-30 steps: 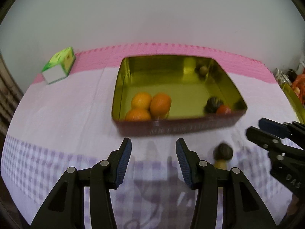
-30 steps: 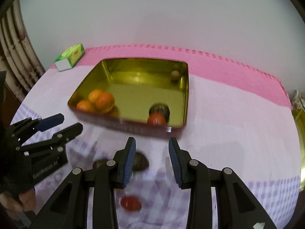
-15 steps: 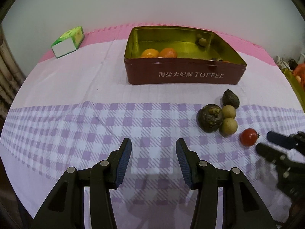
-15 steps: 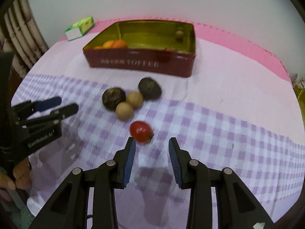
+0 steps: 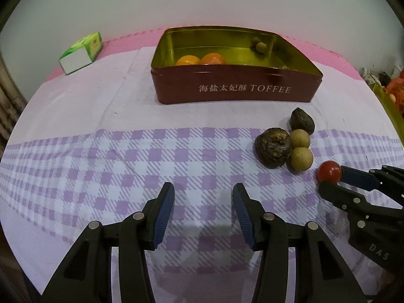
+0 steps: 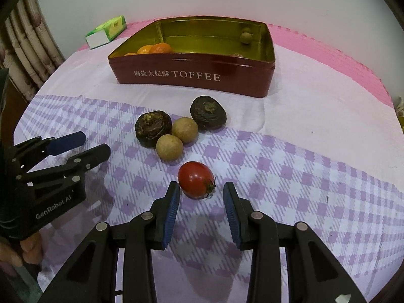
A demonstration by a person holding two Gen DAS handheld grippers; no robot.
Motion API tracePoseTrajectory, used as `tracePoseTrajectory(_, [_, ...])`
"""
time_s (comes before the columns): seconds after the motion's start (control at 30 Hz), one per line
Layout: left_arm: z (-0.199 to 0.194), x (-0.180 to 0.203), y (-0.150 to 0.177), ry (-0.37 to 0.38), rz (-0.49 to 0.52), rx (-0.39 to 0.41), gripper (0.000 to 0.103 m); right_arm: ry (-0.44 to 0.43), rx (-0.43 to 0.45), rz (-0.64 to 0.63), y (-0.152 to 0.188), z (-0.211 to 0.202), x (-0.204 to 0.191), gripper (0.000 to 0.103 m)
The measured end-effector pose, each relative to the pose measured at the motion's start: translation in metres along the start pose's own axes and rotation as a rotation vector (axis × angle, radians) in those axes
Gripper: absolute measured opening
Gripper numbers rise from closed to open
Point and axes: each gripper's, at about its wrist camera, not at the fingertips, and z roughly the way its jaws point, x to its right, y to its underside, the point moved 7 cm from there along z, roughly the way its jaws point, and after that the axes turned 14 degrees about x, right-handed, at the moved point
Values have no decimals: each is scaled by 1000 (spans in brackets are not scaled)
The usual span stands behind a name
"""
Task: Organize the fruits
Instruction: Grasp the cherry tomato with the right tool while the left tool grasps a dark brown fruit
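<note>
Outside, two dark fruits [image 6: 152, 128], two longans [image 6: 169, 148], one tomato [image 6: 196, 179].

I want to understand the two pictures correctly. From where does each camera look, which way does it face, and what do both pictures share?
Left wrist view: sits on the left claw, facing down over the checked cloth toward the toffee tin; its own open fingers show, and the right claw at right.
Right wrist view: sits on the right claw, facing the cherry tomato; the left claw and fingertips of a hand show at left.
Shared: tin, tomato, green box.
</note>
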Motion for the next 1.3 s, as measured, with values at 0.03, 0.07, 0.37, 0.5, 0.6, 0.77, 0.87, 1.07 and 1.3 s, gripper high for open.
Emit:
tracePoseTrajectory(0.03, [1, 1, 0, 3, 0, -1, 50, 2, 3, -2, -1, 1, -1, 34])
tracePoseTrajectory(0.07, [1, 2, 0, 6, 0, -2, 50, 1, 7, -5, -2, 2, -1, 34])
tracePoseTrajectory(0.37, [3, 11, -1, 26, 21, 1, 50, -4, 19, -12, -4, 4, -2, 27])
tracePoseTrajectory(0.5, [4, 21, -2, 44, 40, 1, 50, 4, 24, -9, -4, 4, 2, 26])
tracePoseTrajectory(0.6, [6, 28, -4, 58, 51, 1, 50, 12, 26, 8, -4, 3, 9, 26])
tracePoseTrajectory(0.77, [11, 40, -9, 82, 71, 5, 50, 51, 31, 33, -5, 3, 26, 26])
tracePoseTrajectory(0.87, [16, 48, -13, 96, 88, 8, 50, 61, 32, 60, -6, 3, 37, 26])
tracePoseTrajectory(1.07, [25, 59, -22, 112, 100, 18, 50, 63, 35, 83, -6, 2, 44, 26])
tracePoseTrajectory(1.3, [29, 64, -26, 119, 97, 27, 50, 60, 37, 89, -7, 3, 42, 27])
